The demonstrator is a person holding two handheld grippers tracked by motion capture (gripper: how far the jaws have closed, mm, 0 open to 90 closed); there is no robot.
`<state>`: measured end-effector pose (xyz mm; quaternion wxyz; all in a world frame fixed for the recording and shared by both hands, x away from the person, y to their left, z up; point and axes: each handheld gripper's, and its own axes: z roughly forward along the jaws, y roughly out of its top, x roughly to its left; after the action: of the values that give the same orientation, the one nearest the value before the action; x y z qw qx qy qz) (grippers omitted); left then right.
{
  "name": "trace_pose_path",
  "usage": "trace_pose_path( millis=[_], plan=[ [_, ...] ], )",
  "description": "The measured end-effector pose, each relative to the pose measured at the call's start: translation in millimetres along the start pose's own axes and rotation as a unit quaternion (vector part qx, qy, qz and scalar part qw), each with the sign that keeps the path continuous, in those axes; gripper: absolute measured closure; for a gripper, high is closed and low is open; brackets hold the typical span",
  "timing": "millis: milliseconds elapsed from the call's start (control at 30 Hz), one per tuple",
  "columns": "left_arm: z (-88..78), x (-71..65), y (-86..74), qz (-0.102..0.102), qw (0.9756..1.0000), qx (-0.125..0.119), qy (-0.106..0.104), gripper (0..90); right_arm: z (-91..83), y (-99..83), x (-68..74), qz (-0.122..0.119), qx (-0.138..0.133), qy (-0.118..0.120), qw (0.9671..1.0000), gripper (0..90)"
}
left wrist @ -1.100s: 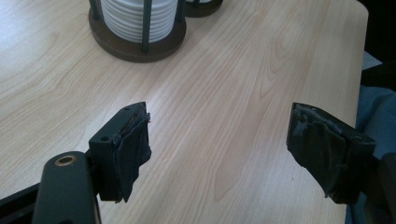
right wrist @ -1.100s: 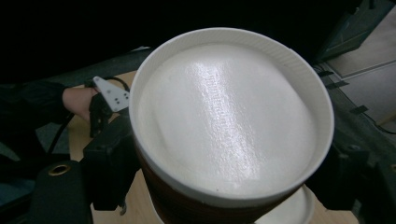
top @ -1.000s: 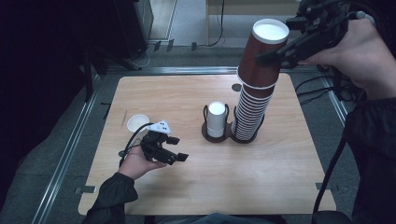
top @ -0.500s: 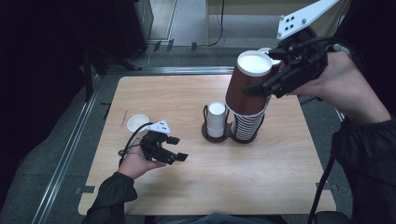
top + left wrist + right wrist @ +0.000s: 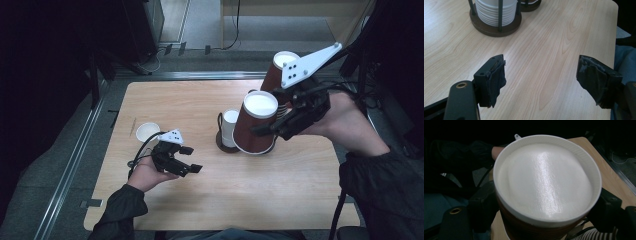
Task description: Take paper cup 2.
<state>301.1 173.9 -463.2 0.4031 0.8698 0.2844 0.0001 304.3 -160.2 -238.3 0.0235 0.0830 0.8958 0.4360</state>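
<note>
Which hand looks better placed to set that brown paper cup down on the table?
The right: its gripper already clamps the brown paper cup above the wooden table; the left gripper sits open, apart.

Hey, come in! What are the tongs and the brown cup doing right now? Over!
Right tongs shut on brown paper cup, upside down. Left tongs open, nothing between them. Round wooden holder of white cups close beside it.

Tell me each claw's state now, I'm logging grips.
Left claw: open, nothing between the pads.
Right claw: shut on the brown paper cup.
</note>
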Motion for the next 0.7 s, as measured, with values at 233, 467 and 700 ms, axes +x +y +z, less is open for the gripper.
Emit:
trace_pose_path(
  millis=[233, 467, 700],
  plan=[
    [1.1, -1.3, 0.2, 0.009, 0.9999, -0.003, 0.003, 22.7, 23.0, -23.2, 2.6, 0.000, 0.001, 0.014, 0.9999, 21.3],
    [2.4, -3.1, 0.9, 0.014, 0.9998, -0.010, 0.005, 22.8, 52.4, -52.4, 2.4, 0.008, 0.012, 0.025, 0.9996, 21.2],
    [6.0, -6.2, 2.2, 0.030, 0.9995, -0.010, -0.002, 22.8, 77.5, -80.0, 0.9, 0.010, 0.016, 0.034, 0.9993, 21.2]
  ],
)
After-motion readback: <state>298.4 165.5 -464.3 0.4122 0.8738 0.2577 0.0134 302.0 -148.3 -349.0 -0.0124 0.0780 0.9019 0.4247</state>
